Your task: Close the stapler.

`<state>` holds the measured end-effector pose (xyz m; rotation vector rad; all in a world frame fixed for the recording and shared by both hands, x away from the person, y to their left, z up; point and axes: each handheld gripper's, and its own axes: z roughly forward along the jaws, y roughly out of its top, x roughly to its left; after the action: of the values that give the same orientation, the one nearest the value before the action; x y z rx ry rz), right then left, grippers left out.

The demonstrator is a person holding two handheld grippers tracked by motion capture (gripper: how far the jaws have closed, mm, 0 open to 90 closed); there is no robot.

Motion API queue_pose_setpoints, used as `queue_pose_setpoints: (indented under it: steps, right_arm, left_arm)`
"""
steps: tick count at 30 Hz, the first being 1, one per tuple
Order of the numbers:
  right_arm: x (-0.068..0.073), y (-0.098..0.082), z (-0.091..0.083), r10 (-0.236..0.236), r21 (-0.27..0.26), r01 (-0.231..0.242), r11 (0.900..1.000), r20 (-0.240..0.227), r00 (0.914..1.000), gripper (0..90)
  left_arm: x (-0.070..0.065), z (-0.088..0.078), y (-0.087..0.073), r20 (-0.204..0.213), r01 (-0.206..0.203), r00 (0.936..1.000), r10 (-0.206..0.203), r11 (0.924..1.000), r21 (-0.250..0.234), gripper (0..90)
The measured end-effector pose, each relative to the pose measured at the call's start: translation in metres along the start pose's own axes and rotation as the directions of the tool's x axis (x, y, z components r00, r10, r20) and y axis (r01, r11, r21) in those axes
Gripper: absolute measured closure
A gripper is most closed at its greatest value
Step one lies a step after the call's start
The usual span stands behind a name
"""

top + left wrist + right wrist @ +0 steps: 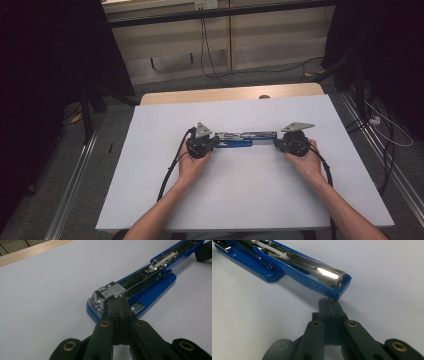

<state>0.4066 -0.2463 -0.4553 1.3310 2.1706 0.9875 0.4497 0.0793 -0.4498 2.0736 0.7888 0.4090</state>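
High view: a blue stapler (239, 139), swung fully open so that base and magazine arm lie end to end, is seen stretched across the middle of the white surface (240, 200), with one gripper set at each of its ends. At centre left of the frame the left gripper (214, 142) is held by a hand (191, 165) against the stapler's left end; in the left gripper view its fingers (113, 307) are seen pressed together with no gap, their tips resting against the chrome end of the base (106, 296), touching it rather than clamped around it. This placement is judged to steady or pin that end flat. At centre right of the high view the right gripper (276, 143) is brought to the opposite end by the other hand (307, 162). In the right gripper view its fingers (325, 306) are likewise closed on nothing, their tips lying just under the blue tip of the magazine arm (337, 288); whether contact is made cannot be told. Such a position is judged suited to nudging or lifting that arm, perhaps to fold the stapler shut.
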Motion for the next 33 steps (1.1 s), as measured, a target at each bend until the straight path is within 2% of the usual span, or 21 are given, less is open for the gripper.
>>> queue_pose_setpoints:
  steps: [22,33]
  right_arm:
    - [0.0009,0.002,-0.0022,0.006,-0.035,-0.006,0.999,-0.01,0.9999,89.9]
    - [0.0042,0.0048,-0.0038,0.004,-0.088,-0.006,0.996,-0.025,0.9997,90.0]
  left_arm:
    - [-0.0002,-0.0002,-0.0007,-0.005,-0.016,0.9999,0.016,0.9999,-0.001,90.0]
    - [-0.0005,0.0001,-0.0008,-0.005,-0.019,0.9998,0.019,0.9998,-0.003,90.0]
